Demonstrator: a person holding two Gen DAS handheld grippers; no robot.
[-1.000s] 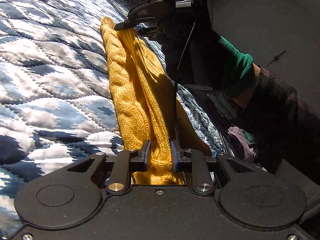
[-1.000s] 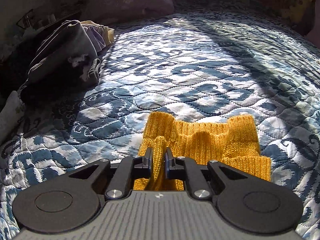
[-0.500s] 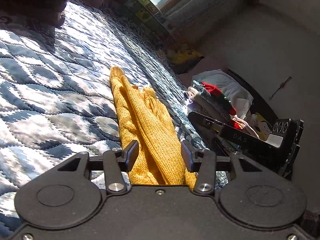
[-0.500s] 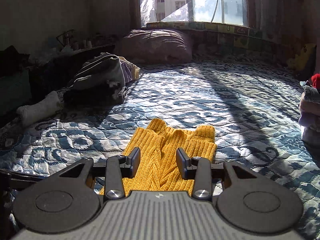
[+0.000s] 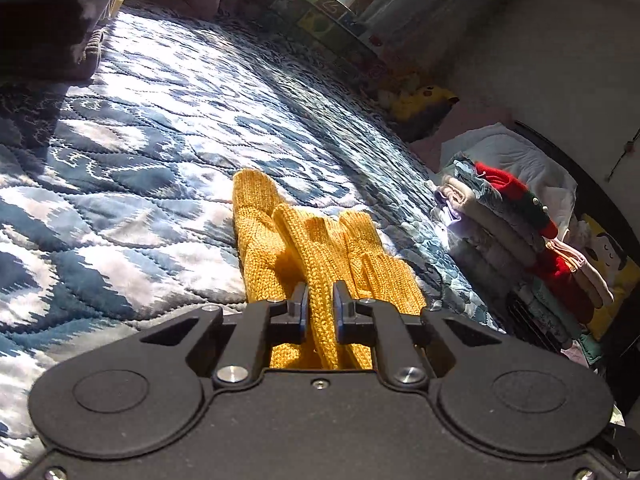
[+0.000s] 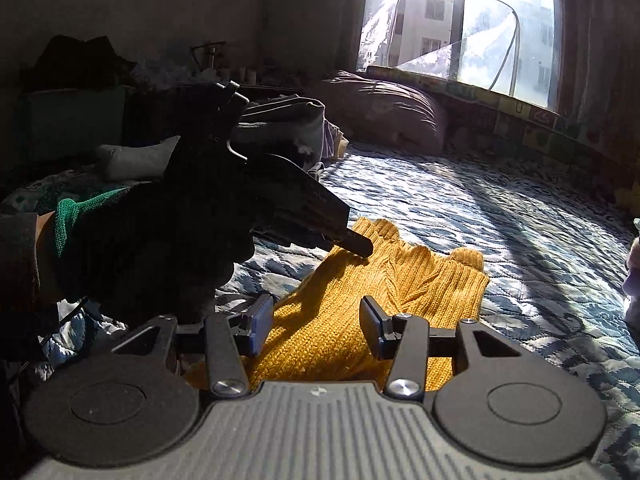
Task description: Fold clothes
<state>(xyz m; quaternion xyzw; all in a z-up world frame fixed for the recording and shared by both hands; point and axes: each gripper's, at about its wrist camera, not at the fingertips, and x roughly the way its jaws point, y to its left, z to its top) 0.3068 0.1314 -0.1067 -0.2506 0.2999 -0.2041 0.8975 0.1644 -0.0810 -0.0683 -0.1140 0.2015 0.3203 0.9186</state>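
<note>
A blue and white patterned quilt (image 5: pixel 132 168) covers the bed and fills most of both views, lit in bright patches by the window (image 6: pixel 460 20) behind its far edge. A dark rumpled pillow (image 6: pixel 384 116) lies on the quilt just below that window, and a heap of dark and grey clothes (image 6: pixel 288 120) sits on the quilt to the pillow's left. Beside the quilt's edge, in the left wrist view, stands a stack of folded clothes (image 5: pixel 516 224) in beige, red and lilac, with a yellow plush toy (image 5: pixel 420 98) further along near the wall. The yellow knit sweater (image 5: pixel 316 248) lies folded lengthwise on the quilt, close to its near edge, its ribbed end pointing toward the window. A person's hand (image 6: pixel 132 248) in a dark glove with a green cuff holds the left gripper (image 5: pixel 320 308), whose fingers are nearly closed and pinch a raised ridge of the sweater's knit between them; from the right wrist view its fingertips press down onto the sweater's left side. The right gripper (image 6: pixel 316 328) hovers over the near end of the sweater with its jaws spread wide, holding nothing, the yellow knit visible between the blue pads (image 6: pixel 256 324).
</note>
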